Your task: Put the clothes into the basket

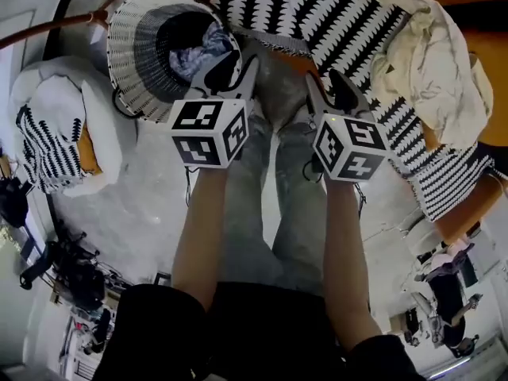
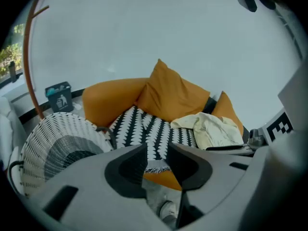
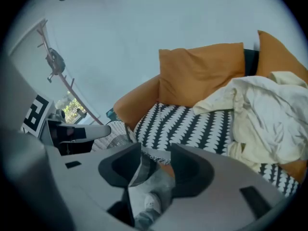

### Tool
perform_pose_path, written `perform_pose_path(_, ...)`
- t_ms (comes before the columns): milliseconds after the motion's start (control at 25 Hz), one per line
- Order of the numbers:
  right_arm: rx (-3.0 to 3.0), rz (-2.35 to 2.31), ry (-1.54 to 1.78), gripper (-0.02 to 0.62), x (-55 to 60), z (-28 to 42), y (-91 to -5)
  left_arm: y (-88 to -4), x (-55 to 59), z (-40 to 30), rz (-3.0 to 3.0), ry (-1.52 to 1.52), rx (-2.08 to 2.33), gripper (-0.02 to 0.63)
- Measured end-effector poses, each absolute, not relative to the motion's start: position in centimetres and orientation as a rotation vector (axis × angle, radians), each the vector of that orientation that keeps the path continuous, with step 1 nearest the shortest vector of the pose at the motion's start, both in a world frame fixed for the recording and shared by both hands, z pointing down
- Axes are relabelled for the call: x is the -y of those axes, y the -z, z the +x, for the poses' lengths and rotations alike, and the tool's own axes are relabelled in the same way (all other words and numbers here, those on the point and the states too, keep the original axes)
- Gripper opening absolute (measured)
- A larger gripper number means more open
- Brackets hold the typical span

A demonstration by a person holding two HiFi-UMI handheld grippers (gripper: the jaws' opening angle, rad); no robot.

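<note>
Clothes are in two places. One cream cloth point(image 1: 425, 50) lies in a crumpled heap on the black and white blanket point(image 1: 317, 10), over on my right. The blanket is spread on the orange sofa point(image 2: 168, 88). Some blue and grey cloth point(image 1: 198, 46) is down inside the white woven basket point(image 1: 131, 34). The basket stands on the floor on my left, just beside the edge of the blanket.

I hold my left gripper point(image 1: 230, 74) out in front of me, and it points down at a slant. Its tips are next to the rim of the basket, above my knees. Its two fingers are a little apart and there is nothing between them. Through the gap I see the fringe of the blanket, a bit of orange sofa and my shoe point(image 2: 168, 210).

My right gripper point(image 1: 329, 94) is near the left one and points down the same way. Its fingers are apart too, and they hold nothing. Through that gap I see my leg in grey jeans point(image 1: 262, 213) and my shoe.

The cream cloth is well away from both grippers. Neither gripper touches any clothes.

A round white seat point(image 1: 103, 117) with a black and white cloth on it sits on the floor to my far left.
</note>
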State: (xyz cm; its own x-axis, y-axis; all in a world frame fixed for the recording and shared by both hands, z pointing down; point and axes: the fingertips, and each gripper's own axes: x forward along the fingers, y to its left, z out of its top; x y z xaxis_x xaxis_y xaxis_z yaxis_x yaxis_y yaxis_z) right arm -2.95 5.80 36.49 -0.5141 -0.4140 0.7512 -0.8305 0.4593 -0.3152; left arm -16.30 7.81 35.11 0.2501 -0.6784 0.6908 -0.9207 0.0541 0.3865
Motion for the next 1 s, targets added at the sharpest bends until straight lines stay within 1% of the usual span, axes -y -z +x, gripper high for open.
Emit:
perform_pose_path(280, 2.021, 1.285, -1.025, 0.19, -4.1, 8.7, -37.3, -35.3, -2.6, -7.2, 1.82, -0.444, 1.377, 0.115)
perform_pose_path(560, 1.916, 1.531, -1.081, 0.19, -3.1, 19.9, -37.5, -36.1, 0.5, 3.7, 1.944, -0.495, 1.193, 0.145)
perform_pose_path(800, 1.852, 1.646, -0.967, 0.193, -1.4, 28.1, -36.7, -37.6, 2.5, 10.3, 1.968, -0.524, 1.106, 0.169)
perform_pose_path(1000, 1.779, 1.734, -0.82, 0.218, 1.6, 34.2, -35.9, -39.1, 4.2, 14.0, 1.973, -0.559, 1.083, 0.176)
